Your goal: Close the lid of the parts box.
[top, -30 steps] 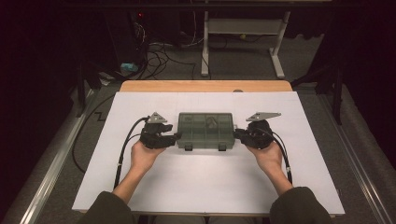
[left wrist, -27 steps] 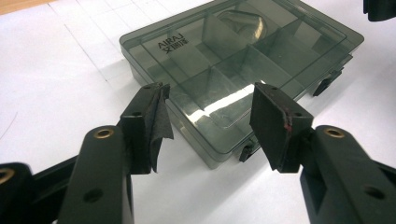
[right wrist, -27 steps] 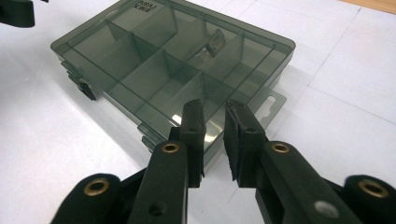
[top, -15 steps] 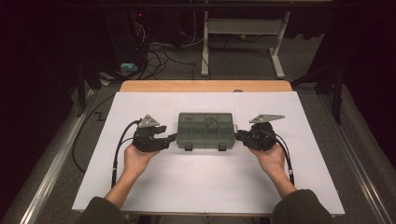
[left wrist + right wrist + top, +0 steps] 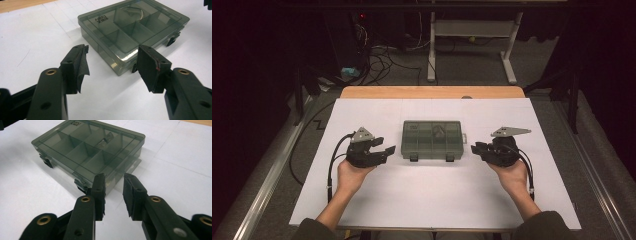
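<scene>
**Both tongs off the box, jaws parted**

The smoky grey compartment box (image 5: 432, 139) lies flat on the white sheet (image 5: 432, 200) that covers the table, lid closed, its two dark latches facing me. It sits between my two grippers and touches neither.

My left gripper (image 5: 386, 151) rests in my left hand (image 5: 349, 176) just to the left of the box, pointing at its near left corner. Its jaws stand well apart with nothing between them, and they have just been opening; in the left gripper view the box corner (image 5: 120, 67) lies beyond the pads.

My right gripper (image 5: 475, 149) sits in my right hand (image 5: 513, 174) just off the box's right end. Its jaws have a narrower gap, hold nothing, and have also just been opening. In the right gripper view the fingertips (image 5: 98, 183) stop just short of the box's near corner (image 5: 110, 181). A small pale item shows through the lid in one far compartment.
</scene>
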`<state>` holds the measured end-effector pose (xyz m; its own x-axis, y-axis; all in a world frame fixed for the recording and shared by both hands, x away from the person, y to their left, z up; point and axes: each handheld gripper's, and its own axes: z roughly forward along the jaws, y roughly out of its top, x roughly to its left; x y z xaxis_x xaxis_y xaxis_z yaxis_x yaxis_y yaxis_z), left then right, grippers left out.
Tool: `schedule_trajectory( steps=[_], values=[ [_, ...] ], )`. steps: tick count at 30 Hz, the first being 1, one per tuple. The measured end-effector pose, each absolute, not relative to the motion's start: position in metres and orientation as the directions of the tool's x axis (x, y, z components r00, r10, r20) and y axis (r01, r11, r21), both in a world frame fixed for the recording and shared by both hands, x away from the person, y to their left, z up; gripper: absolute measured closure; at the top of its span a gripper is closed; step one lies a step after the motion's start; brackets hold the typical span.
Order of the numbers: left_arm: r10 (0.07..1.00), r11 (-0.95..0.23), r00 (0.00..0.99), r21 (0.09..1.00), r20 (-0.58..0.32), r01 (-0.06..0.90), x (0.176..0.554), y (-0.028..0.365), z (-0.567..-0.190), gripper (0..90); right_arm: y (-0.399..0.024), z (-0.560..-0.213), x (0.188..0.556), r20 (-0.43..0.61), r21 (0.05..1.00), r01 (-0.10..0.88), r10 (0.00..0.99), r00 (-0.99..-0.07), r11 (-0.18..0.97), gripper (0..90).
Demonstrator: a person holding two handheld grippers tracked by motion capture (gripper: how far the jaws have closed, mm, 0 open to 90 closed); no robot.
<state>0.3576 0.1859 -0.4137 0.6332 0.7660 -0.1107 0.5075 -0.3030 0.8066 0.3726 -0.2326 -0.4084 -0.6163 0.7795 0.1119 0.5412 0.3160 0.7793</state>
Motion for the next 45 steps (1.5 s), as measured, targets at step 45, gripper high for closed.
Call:
schedule_trajectory(
  steps=[45],
  values=[
    [0.804, -0.227, 0.581, 0.840, -0.124, 0.493, 0.313, 0.234, -0.427, 38.4, -0.277, -0.421, 0.330, 0.109, 0.848, 0.474, 0.800, -0.590, 0.235, 51.7]
  ],
)
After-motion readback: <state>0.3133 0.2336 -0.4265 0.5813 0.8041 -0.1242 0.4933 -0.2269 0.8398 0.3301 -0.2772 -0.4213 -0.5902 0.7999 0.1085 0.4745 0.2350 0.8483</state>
